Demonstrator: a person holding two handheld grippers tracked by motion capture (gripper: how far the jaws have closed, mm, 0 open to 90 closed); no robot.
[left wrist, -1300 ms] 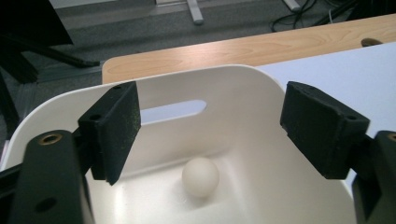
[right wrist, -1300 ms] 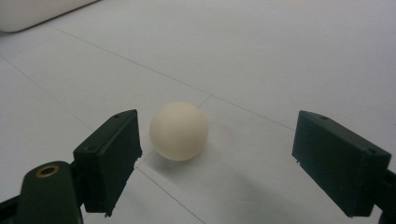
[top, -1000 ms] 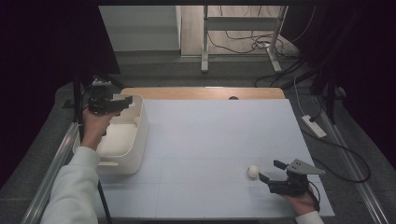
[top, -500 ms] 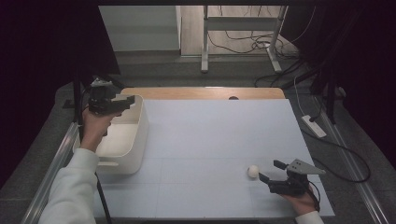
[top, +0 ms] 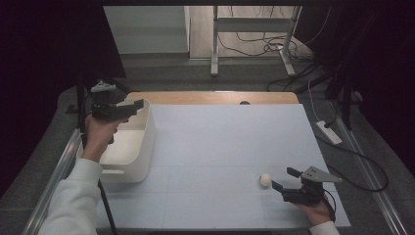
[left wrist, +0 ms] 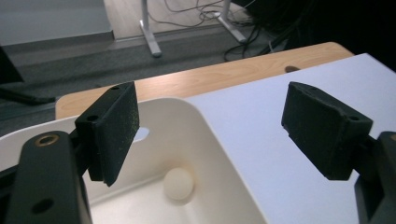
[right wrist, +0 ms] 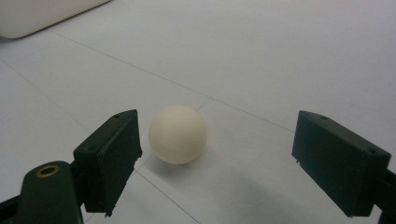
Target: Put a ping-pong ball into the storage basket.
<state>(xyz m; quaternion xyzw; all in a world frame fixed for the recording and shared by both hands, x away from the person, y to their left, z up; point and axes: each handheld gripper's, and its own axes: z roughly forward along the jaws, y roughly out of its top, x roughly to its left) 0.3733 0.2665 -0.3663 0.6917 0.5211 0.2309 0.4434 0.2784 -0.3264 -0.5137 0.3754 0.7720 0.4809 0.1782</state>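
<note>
A white bin (top: 142,147) stands at the table's left side; in the left gripper view its rim (left wrist: 205,116) runs between the jaws and a cream ball (left wrist: 178,184) lies on its floor. My left gripper (top: 136,105) hovers open above the bin's far end, nothing between its pads (left wrist: 112,130). A second cream ball (top: 265,179) rests on the white table sheet near the front right. My right gripper (top: 284,178) lies low just right of it, open; in the right gripper view this ball (right wrist: 177,134) sits close to the left pad (right wrist: 112,154), apart from both.
A wooden table edge (top: 215,97) runs along the back. Beyond it are a desk frame (top: 254,29) and cables on the floor. A white power strip (top: 329,132) lies off the table's right side. Metal rails (top: 54,176) flank the table.
My left gripper has lifted a little over the bin's far end. The right gripper and the ball on the sheet have stayed put.
</note>
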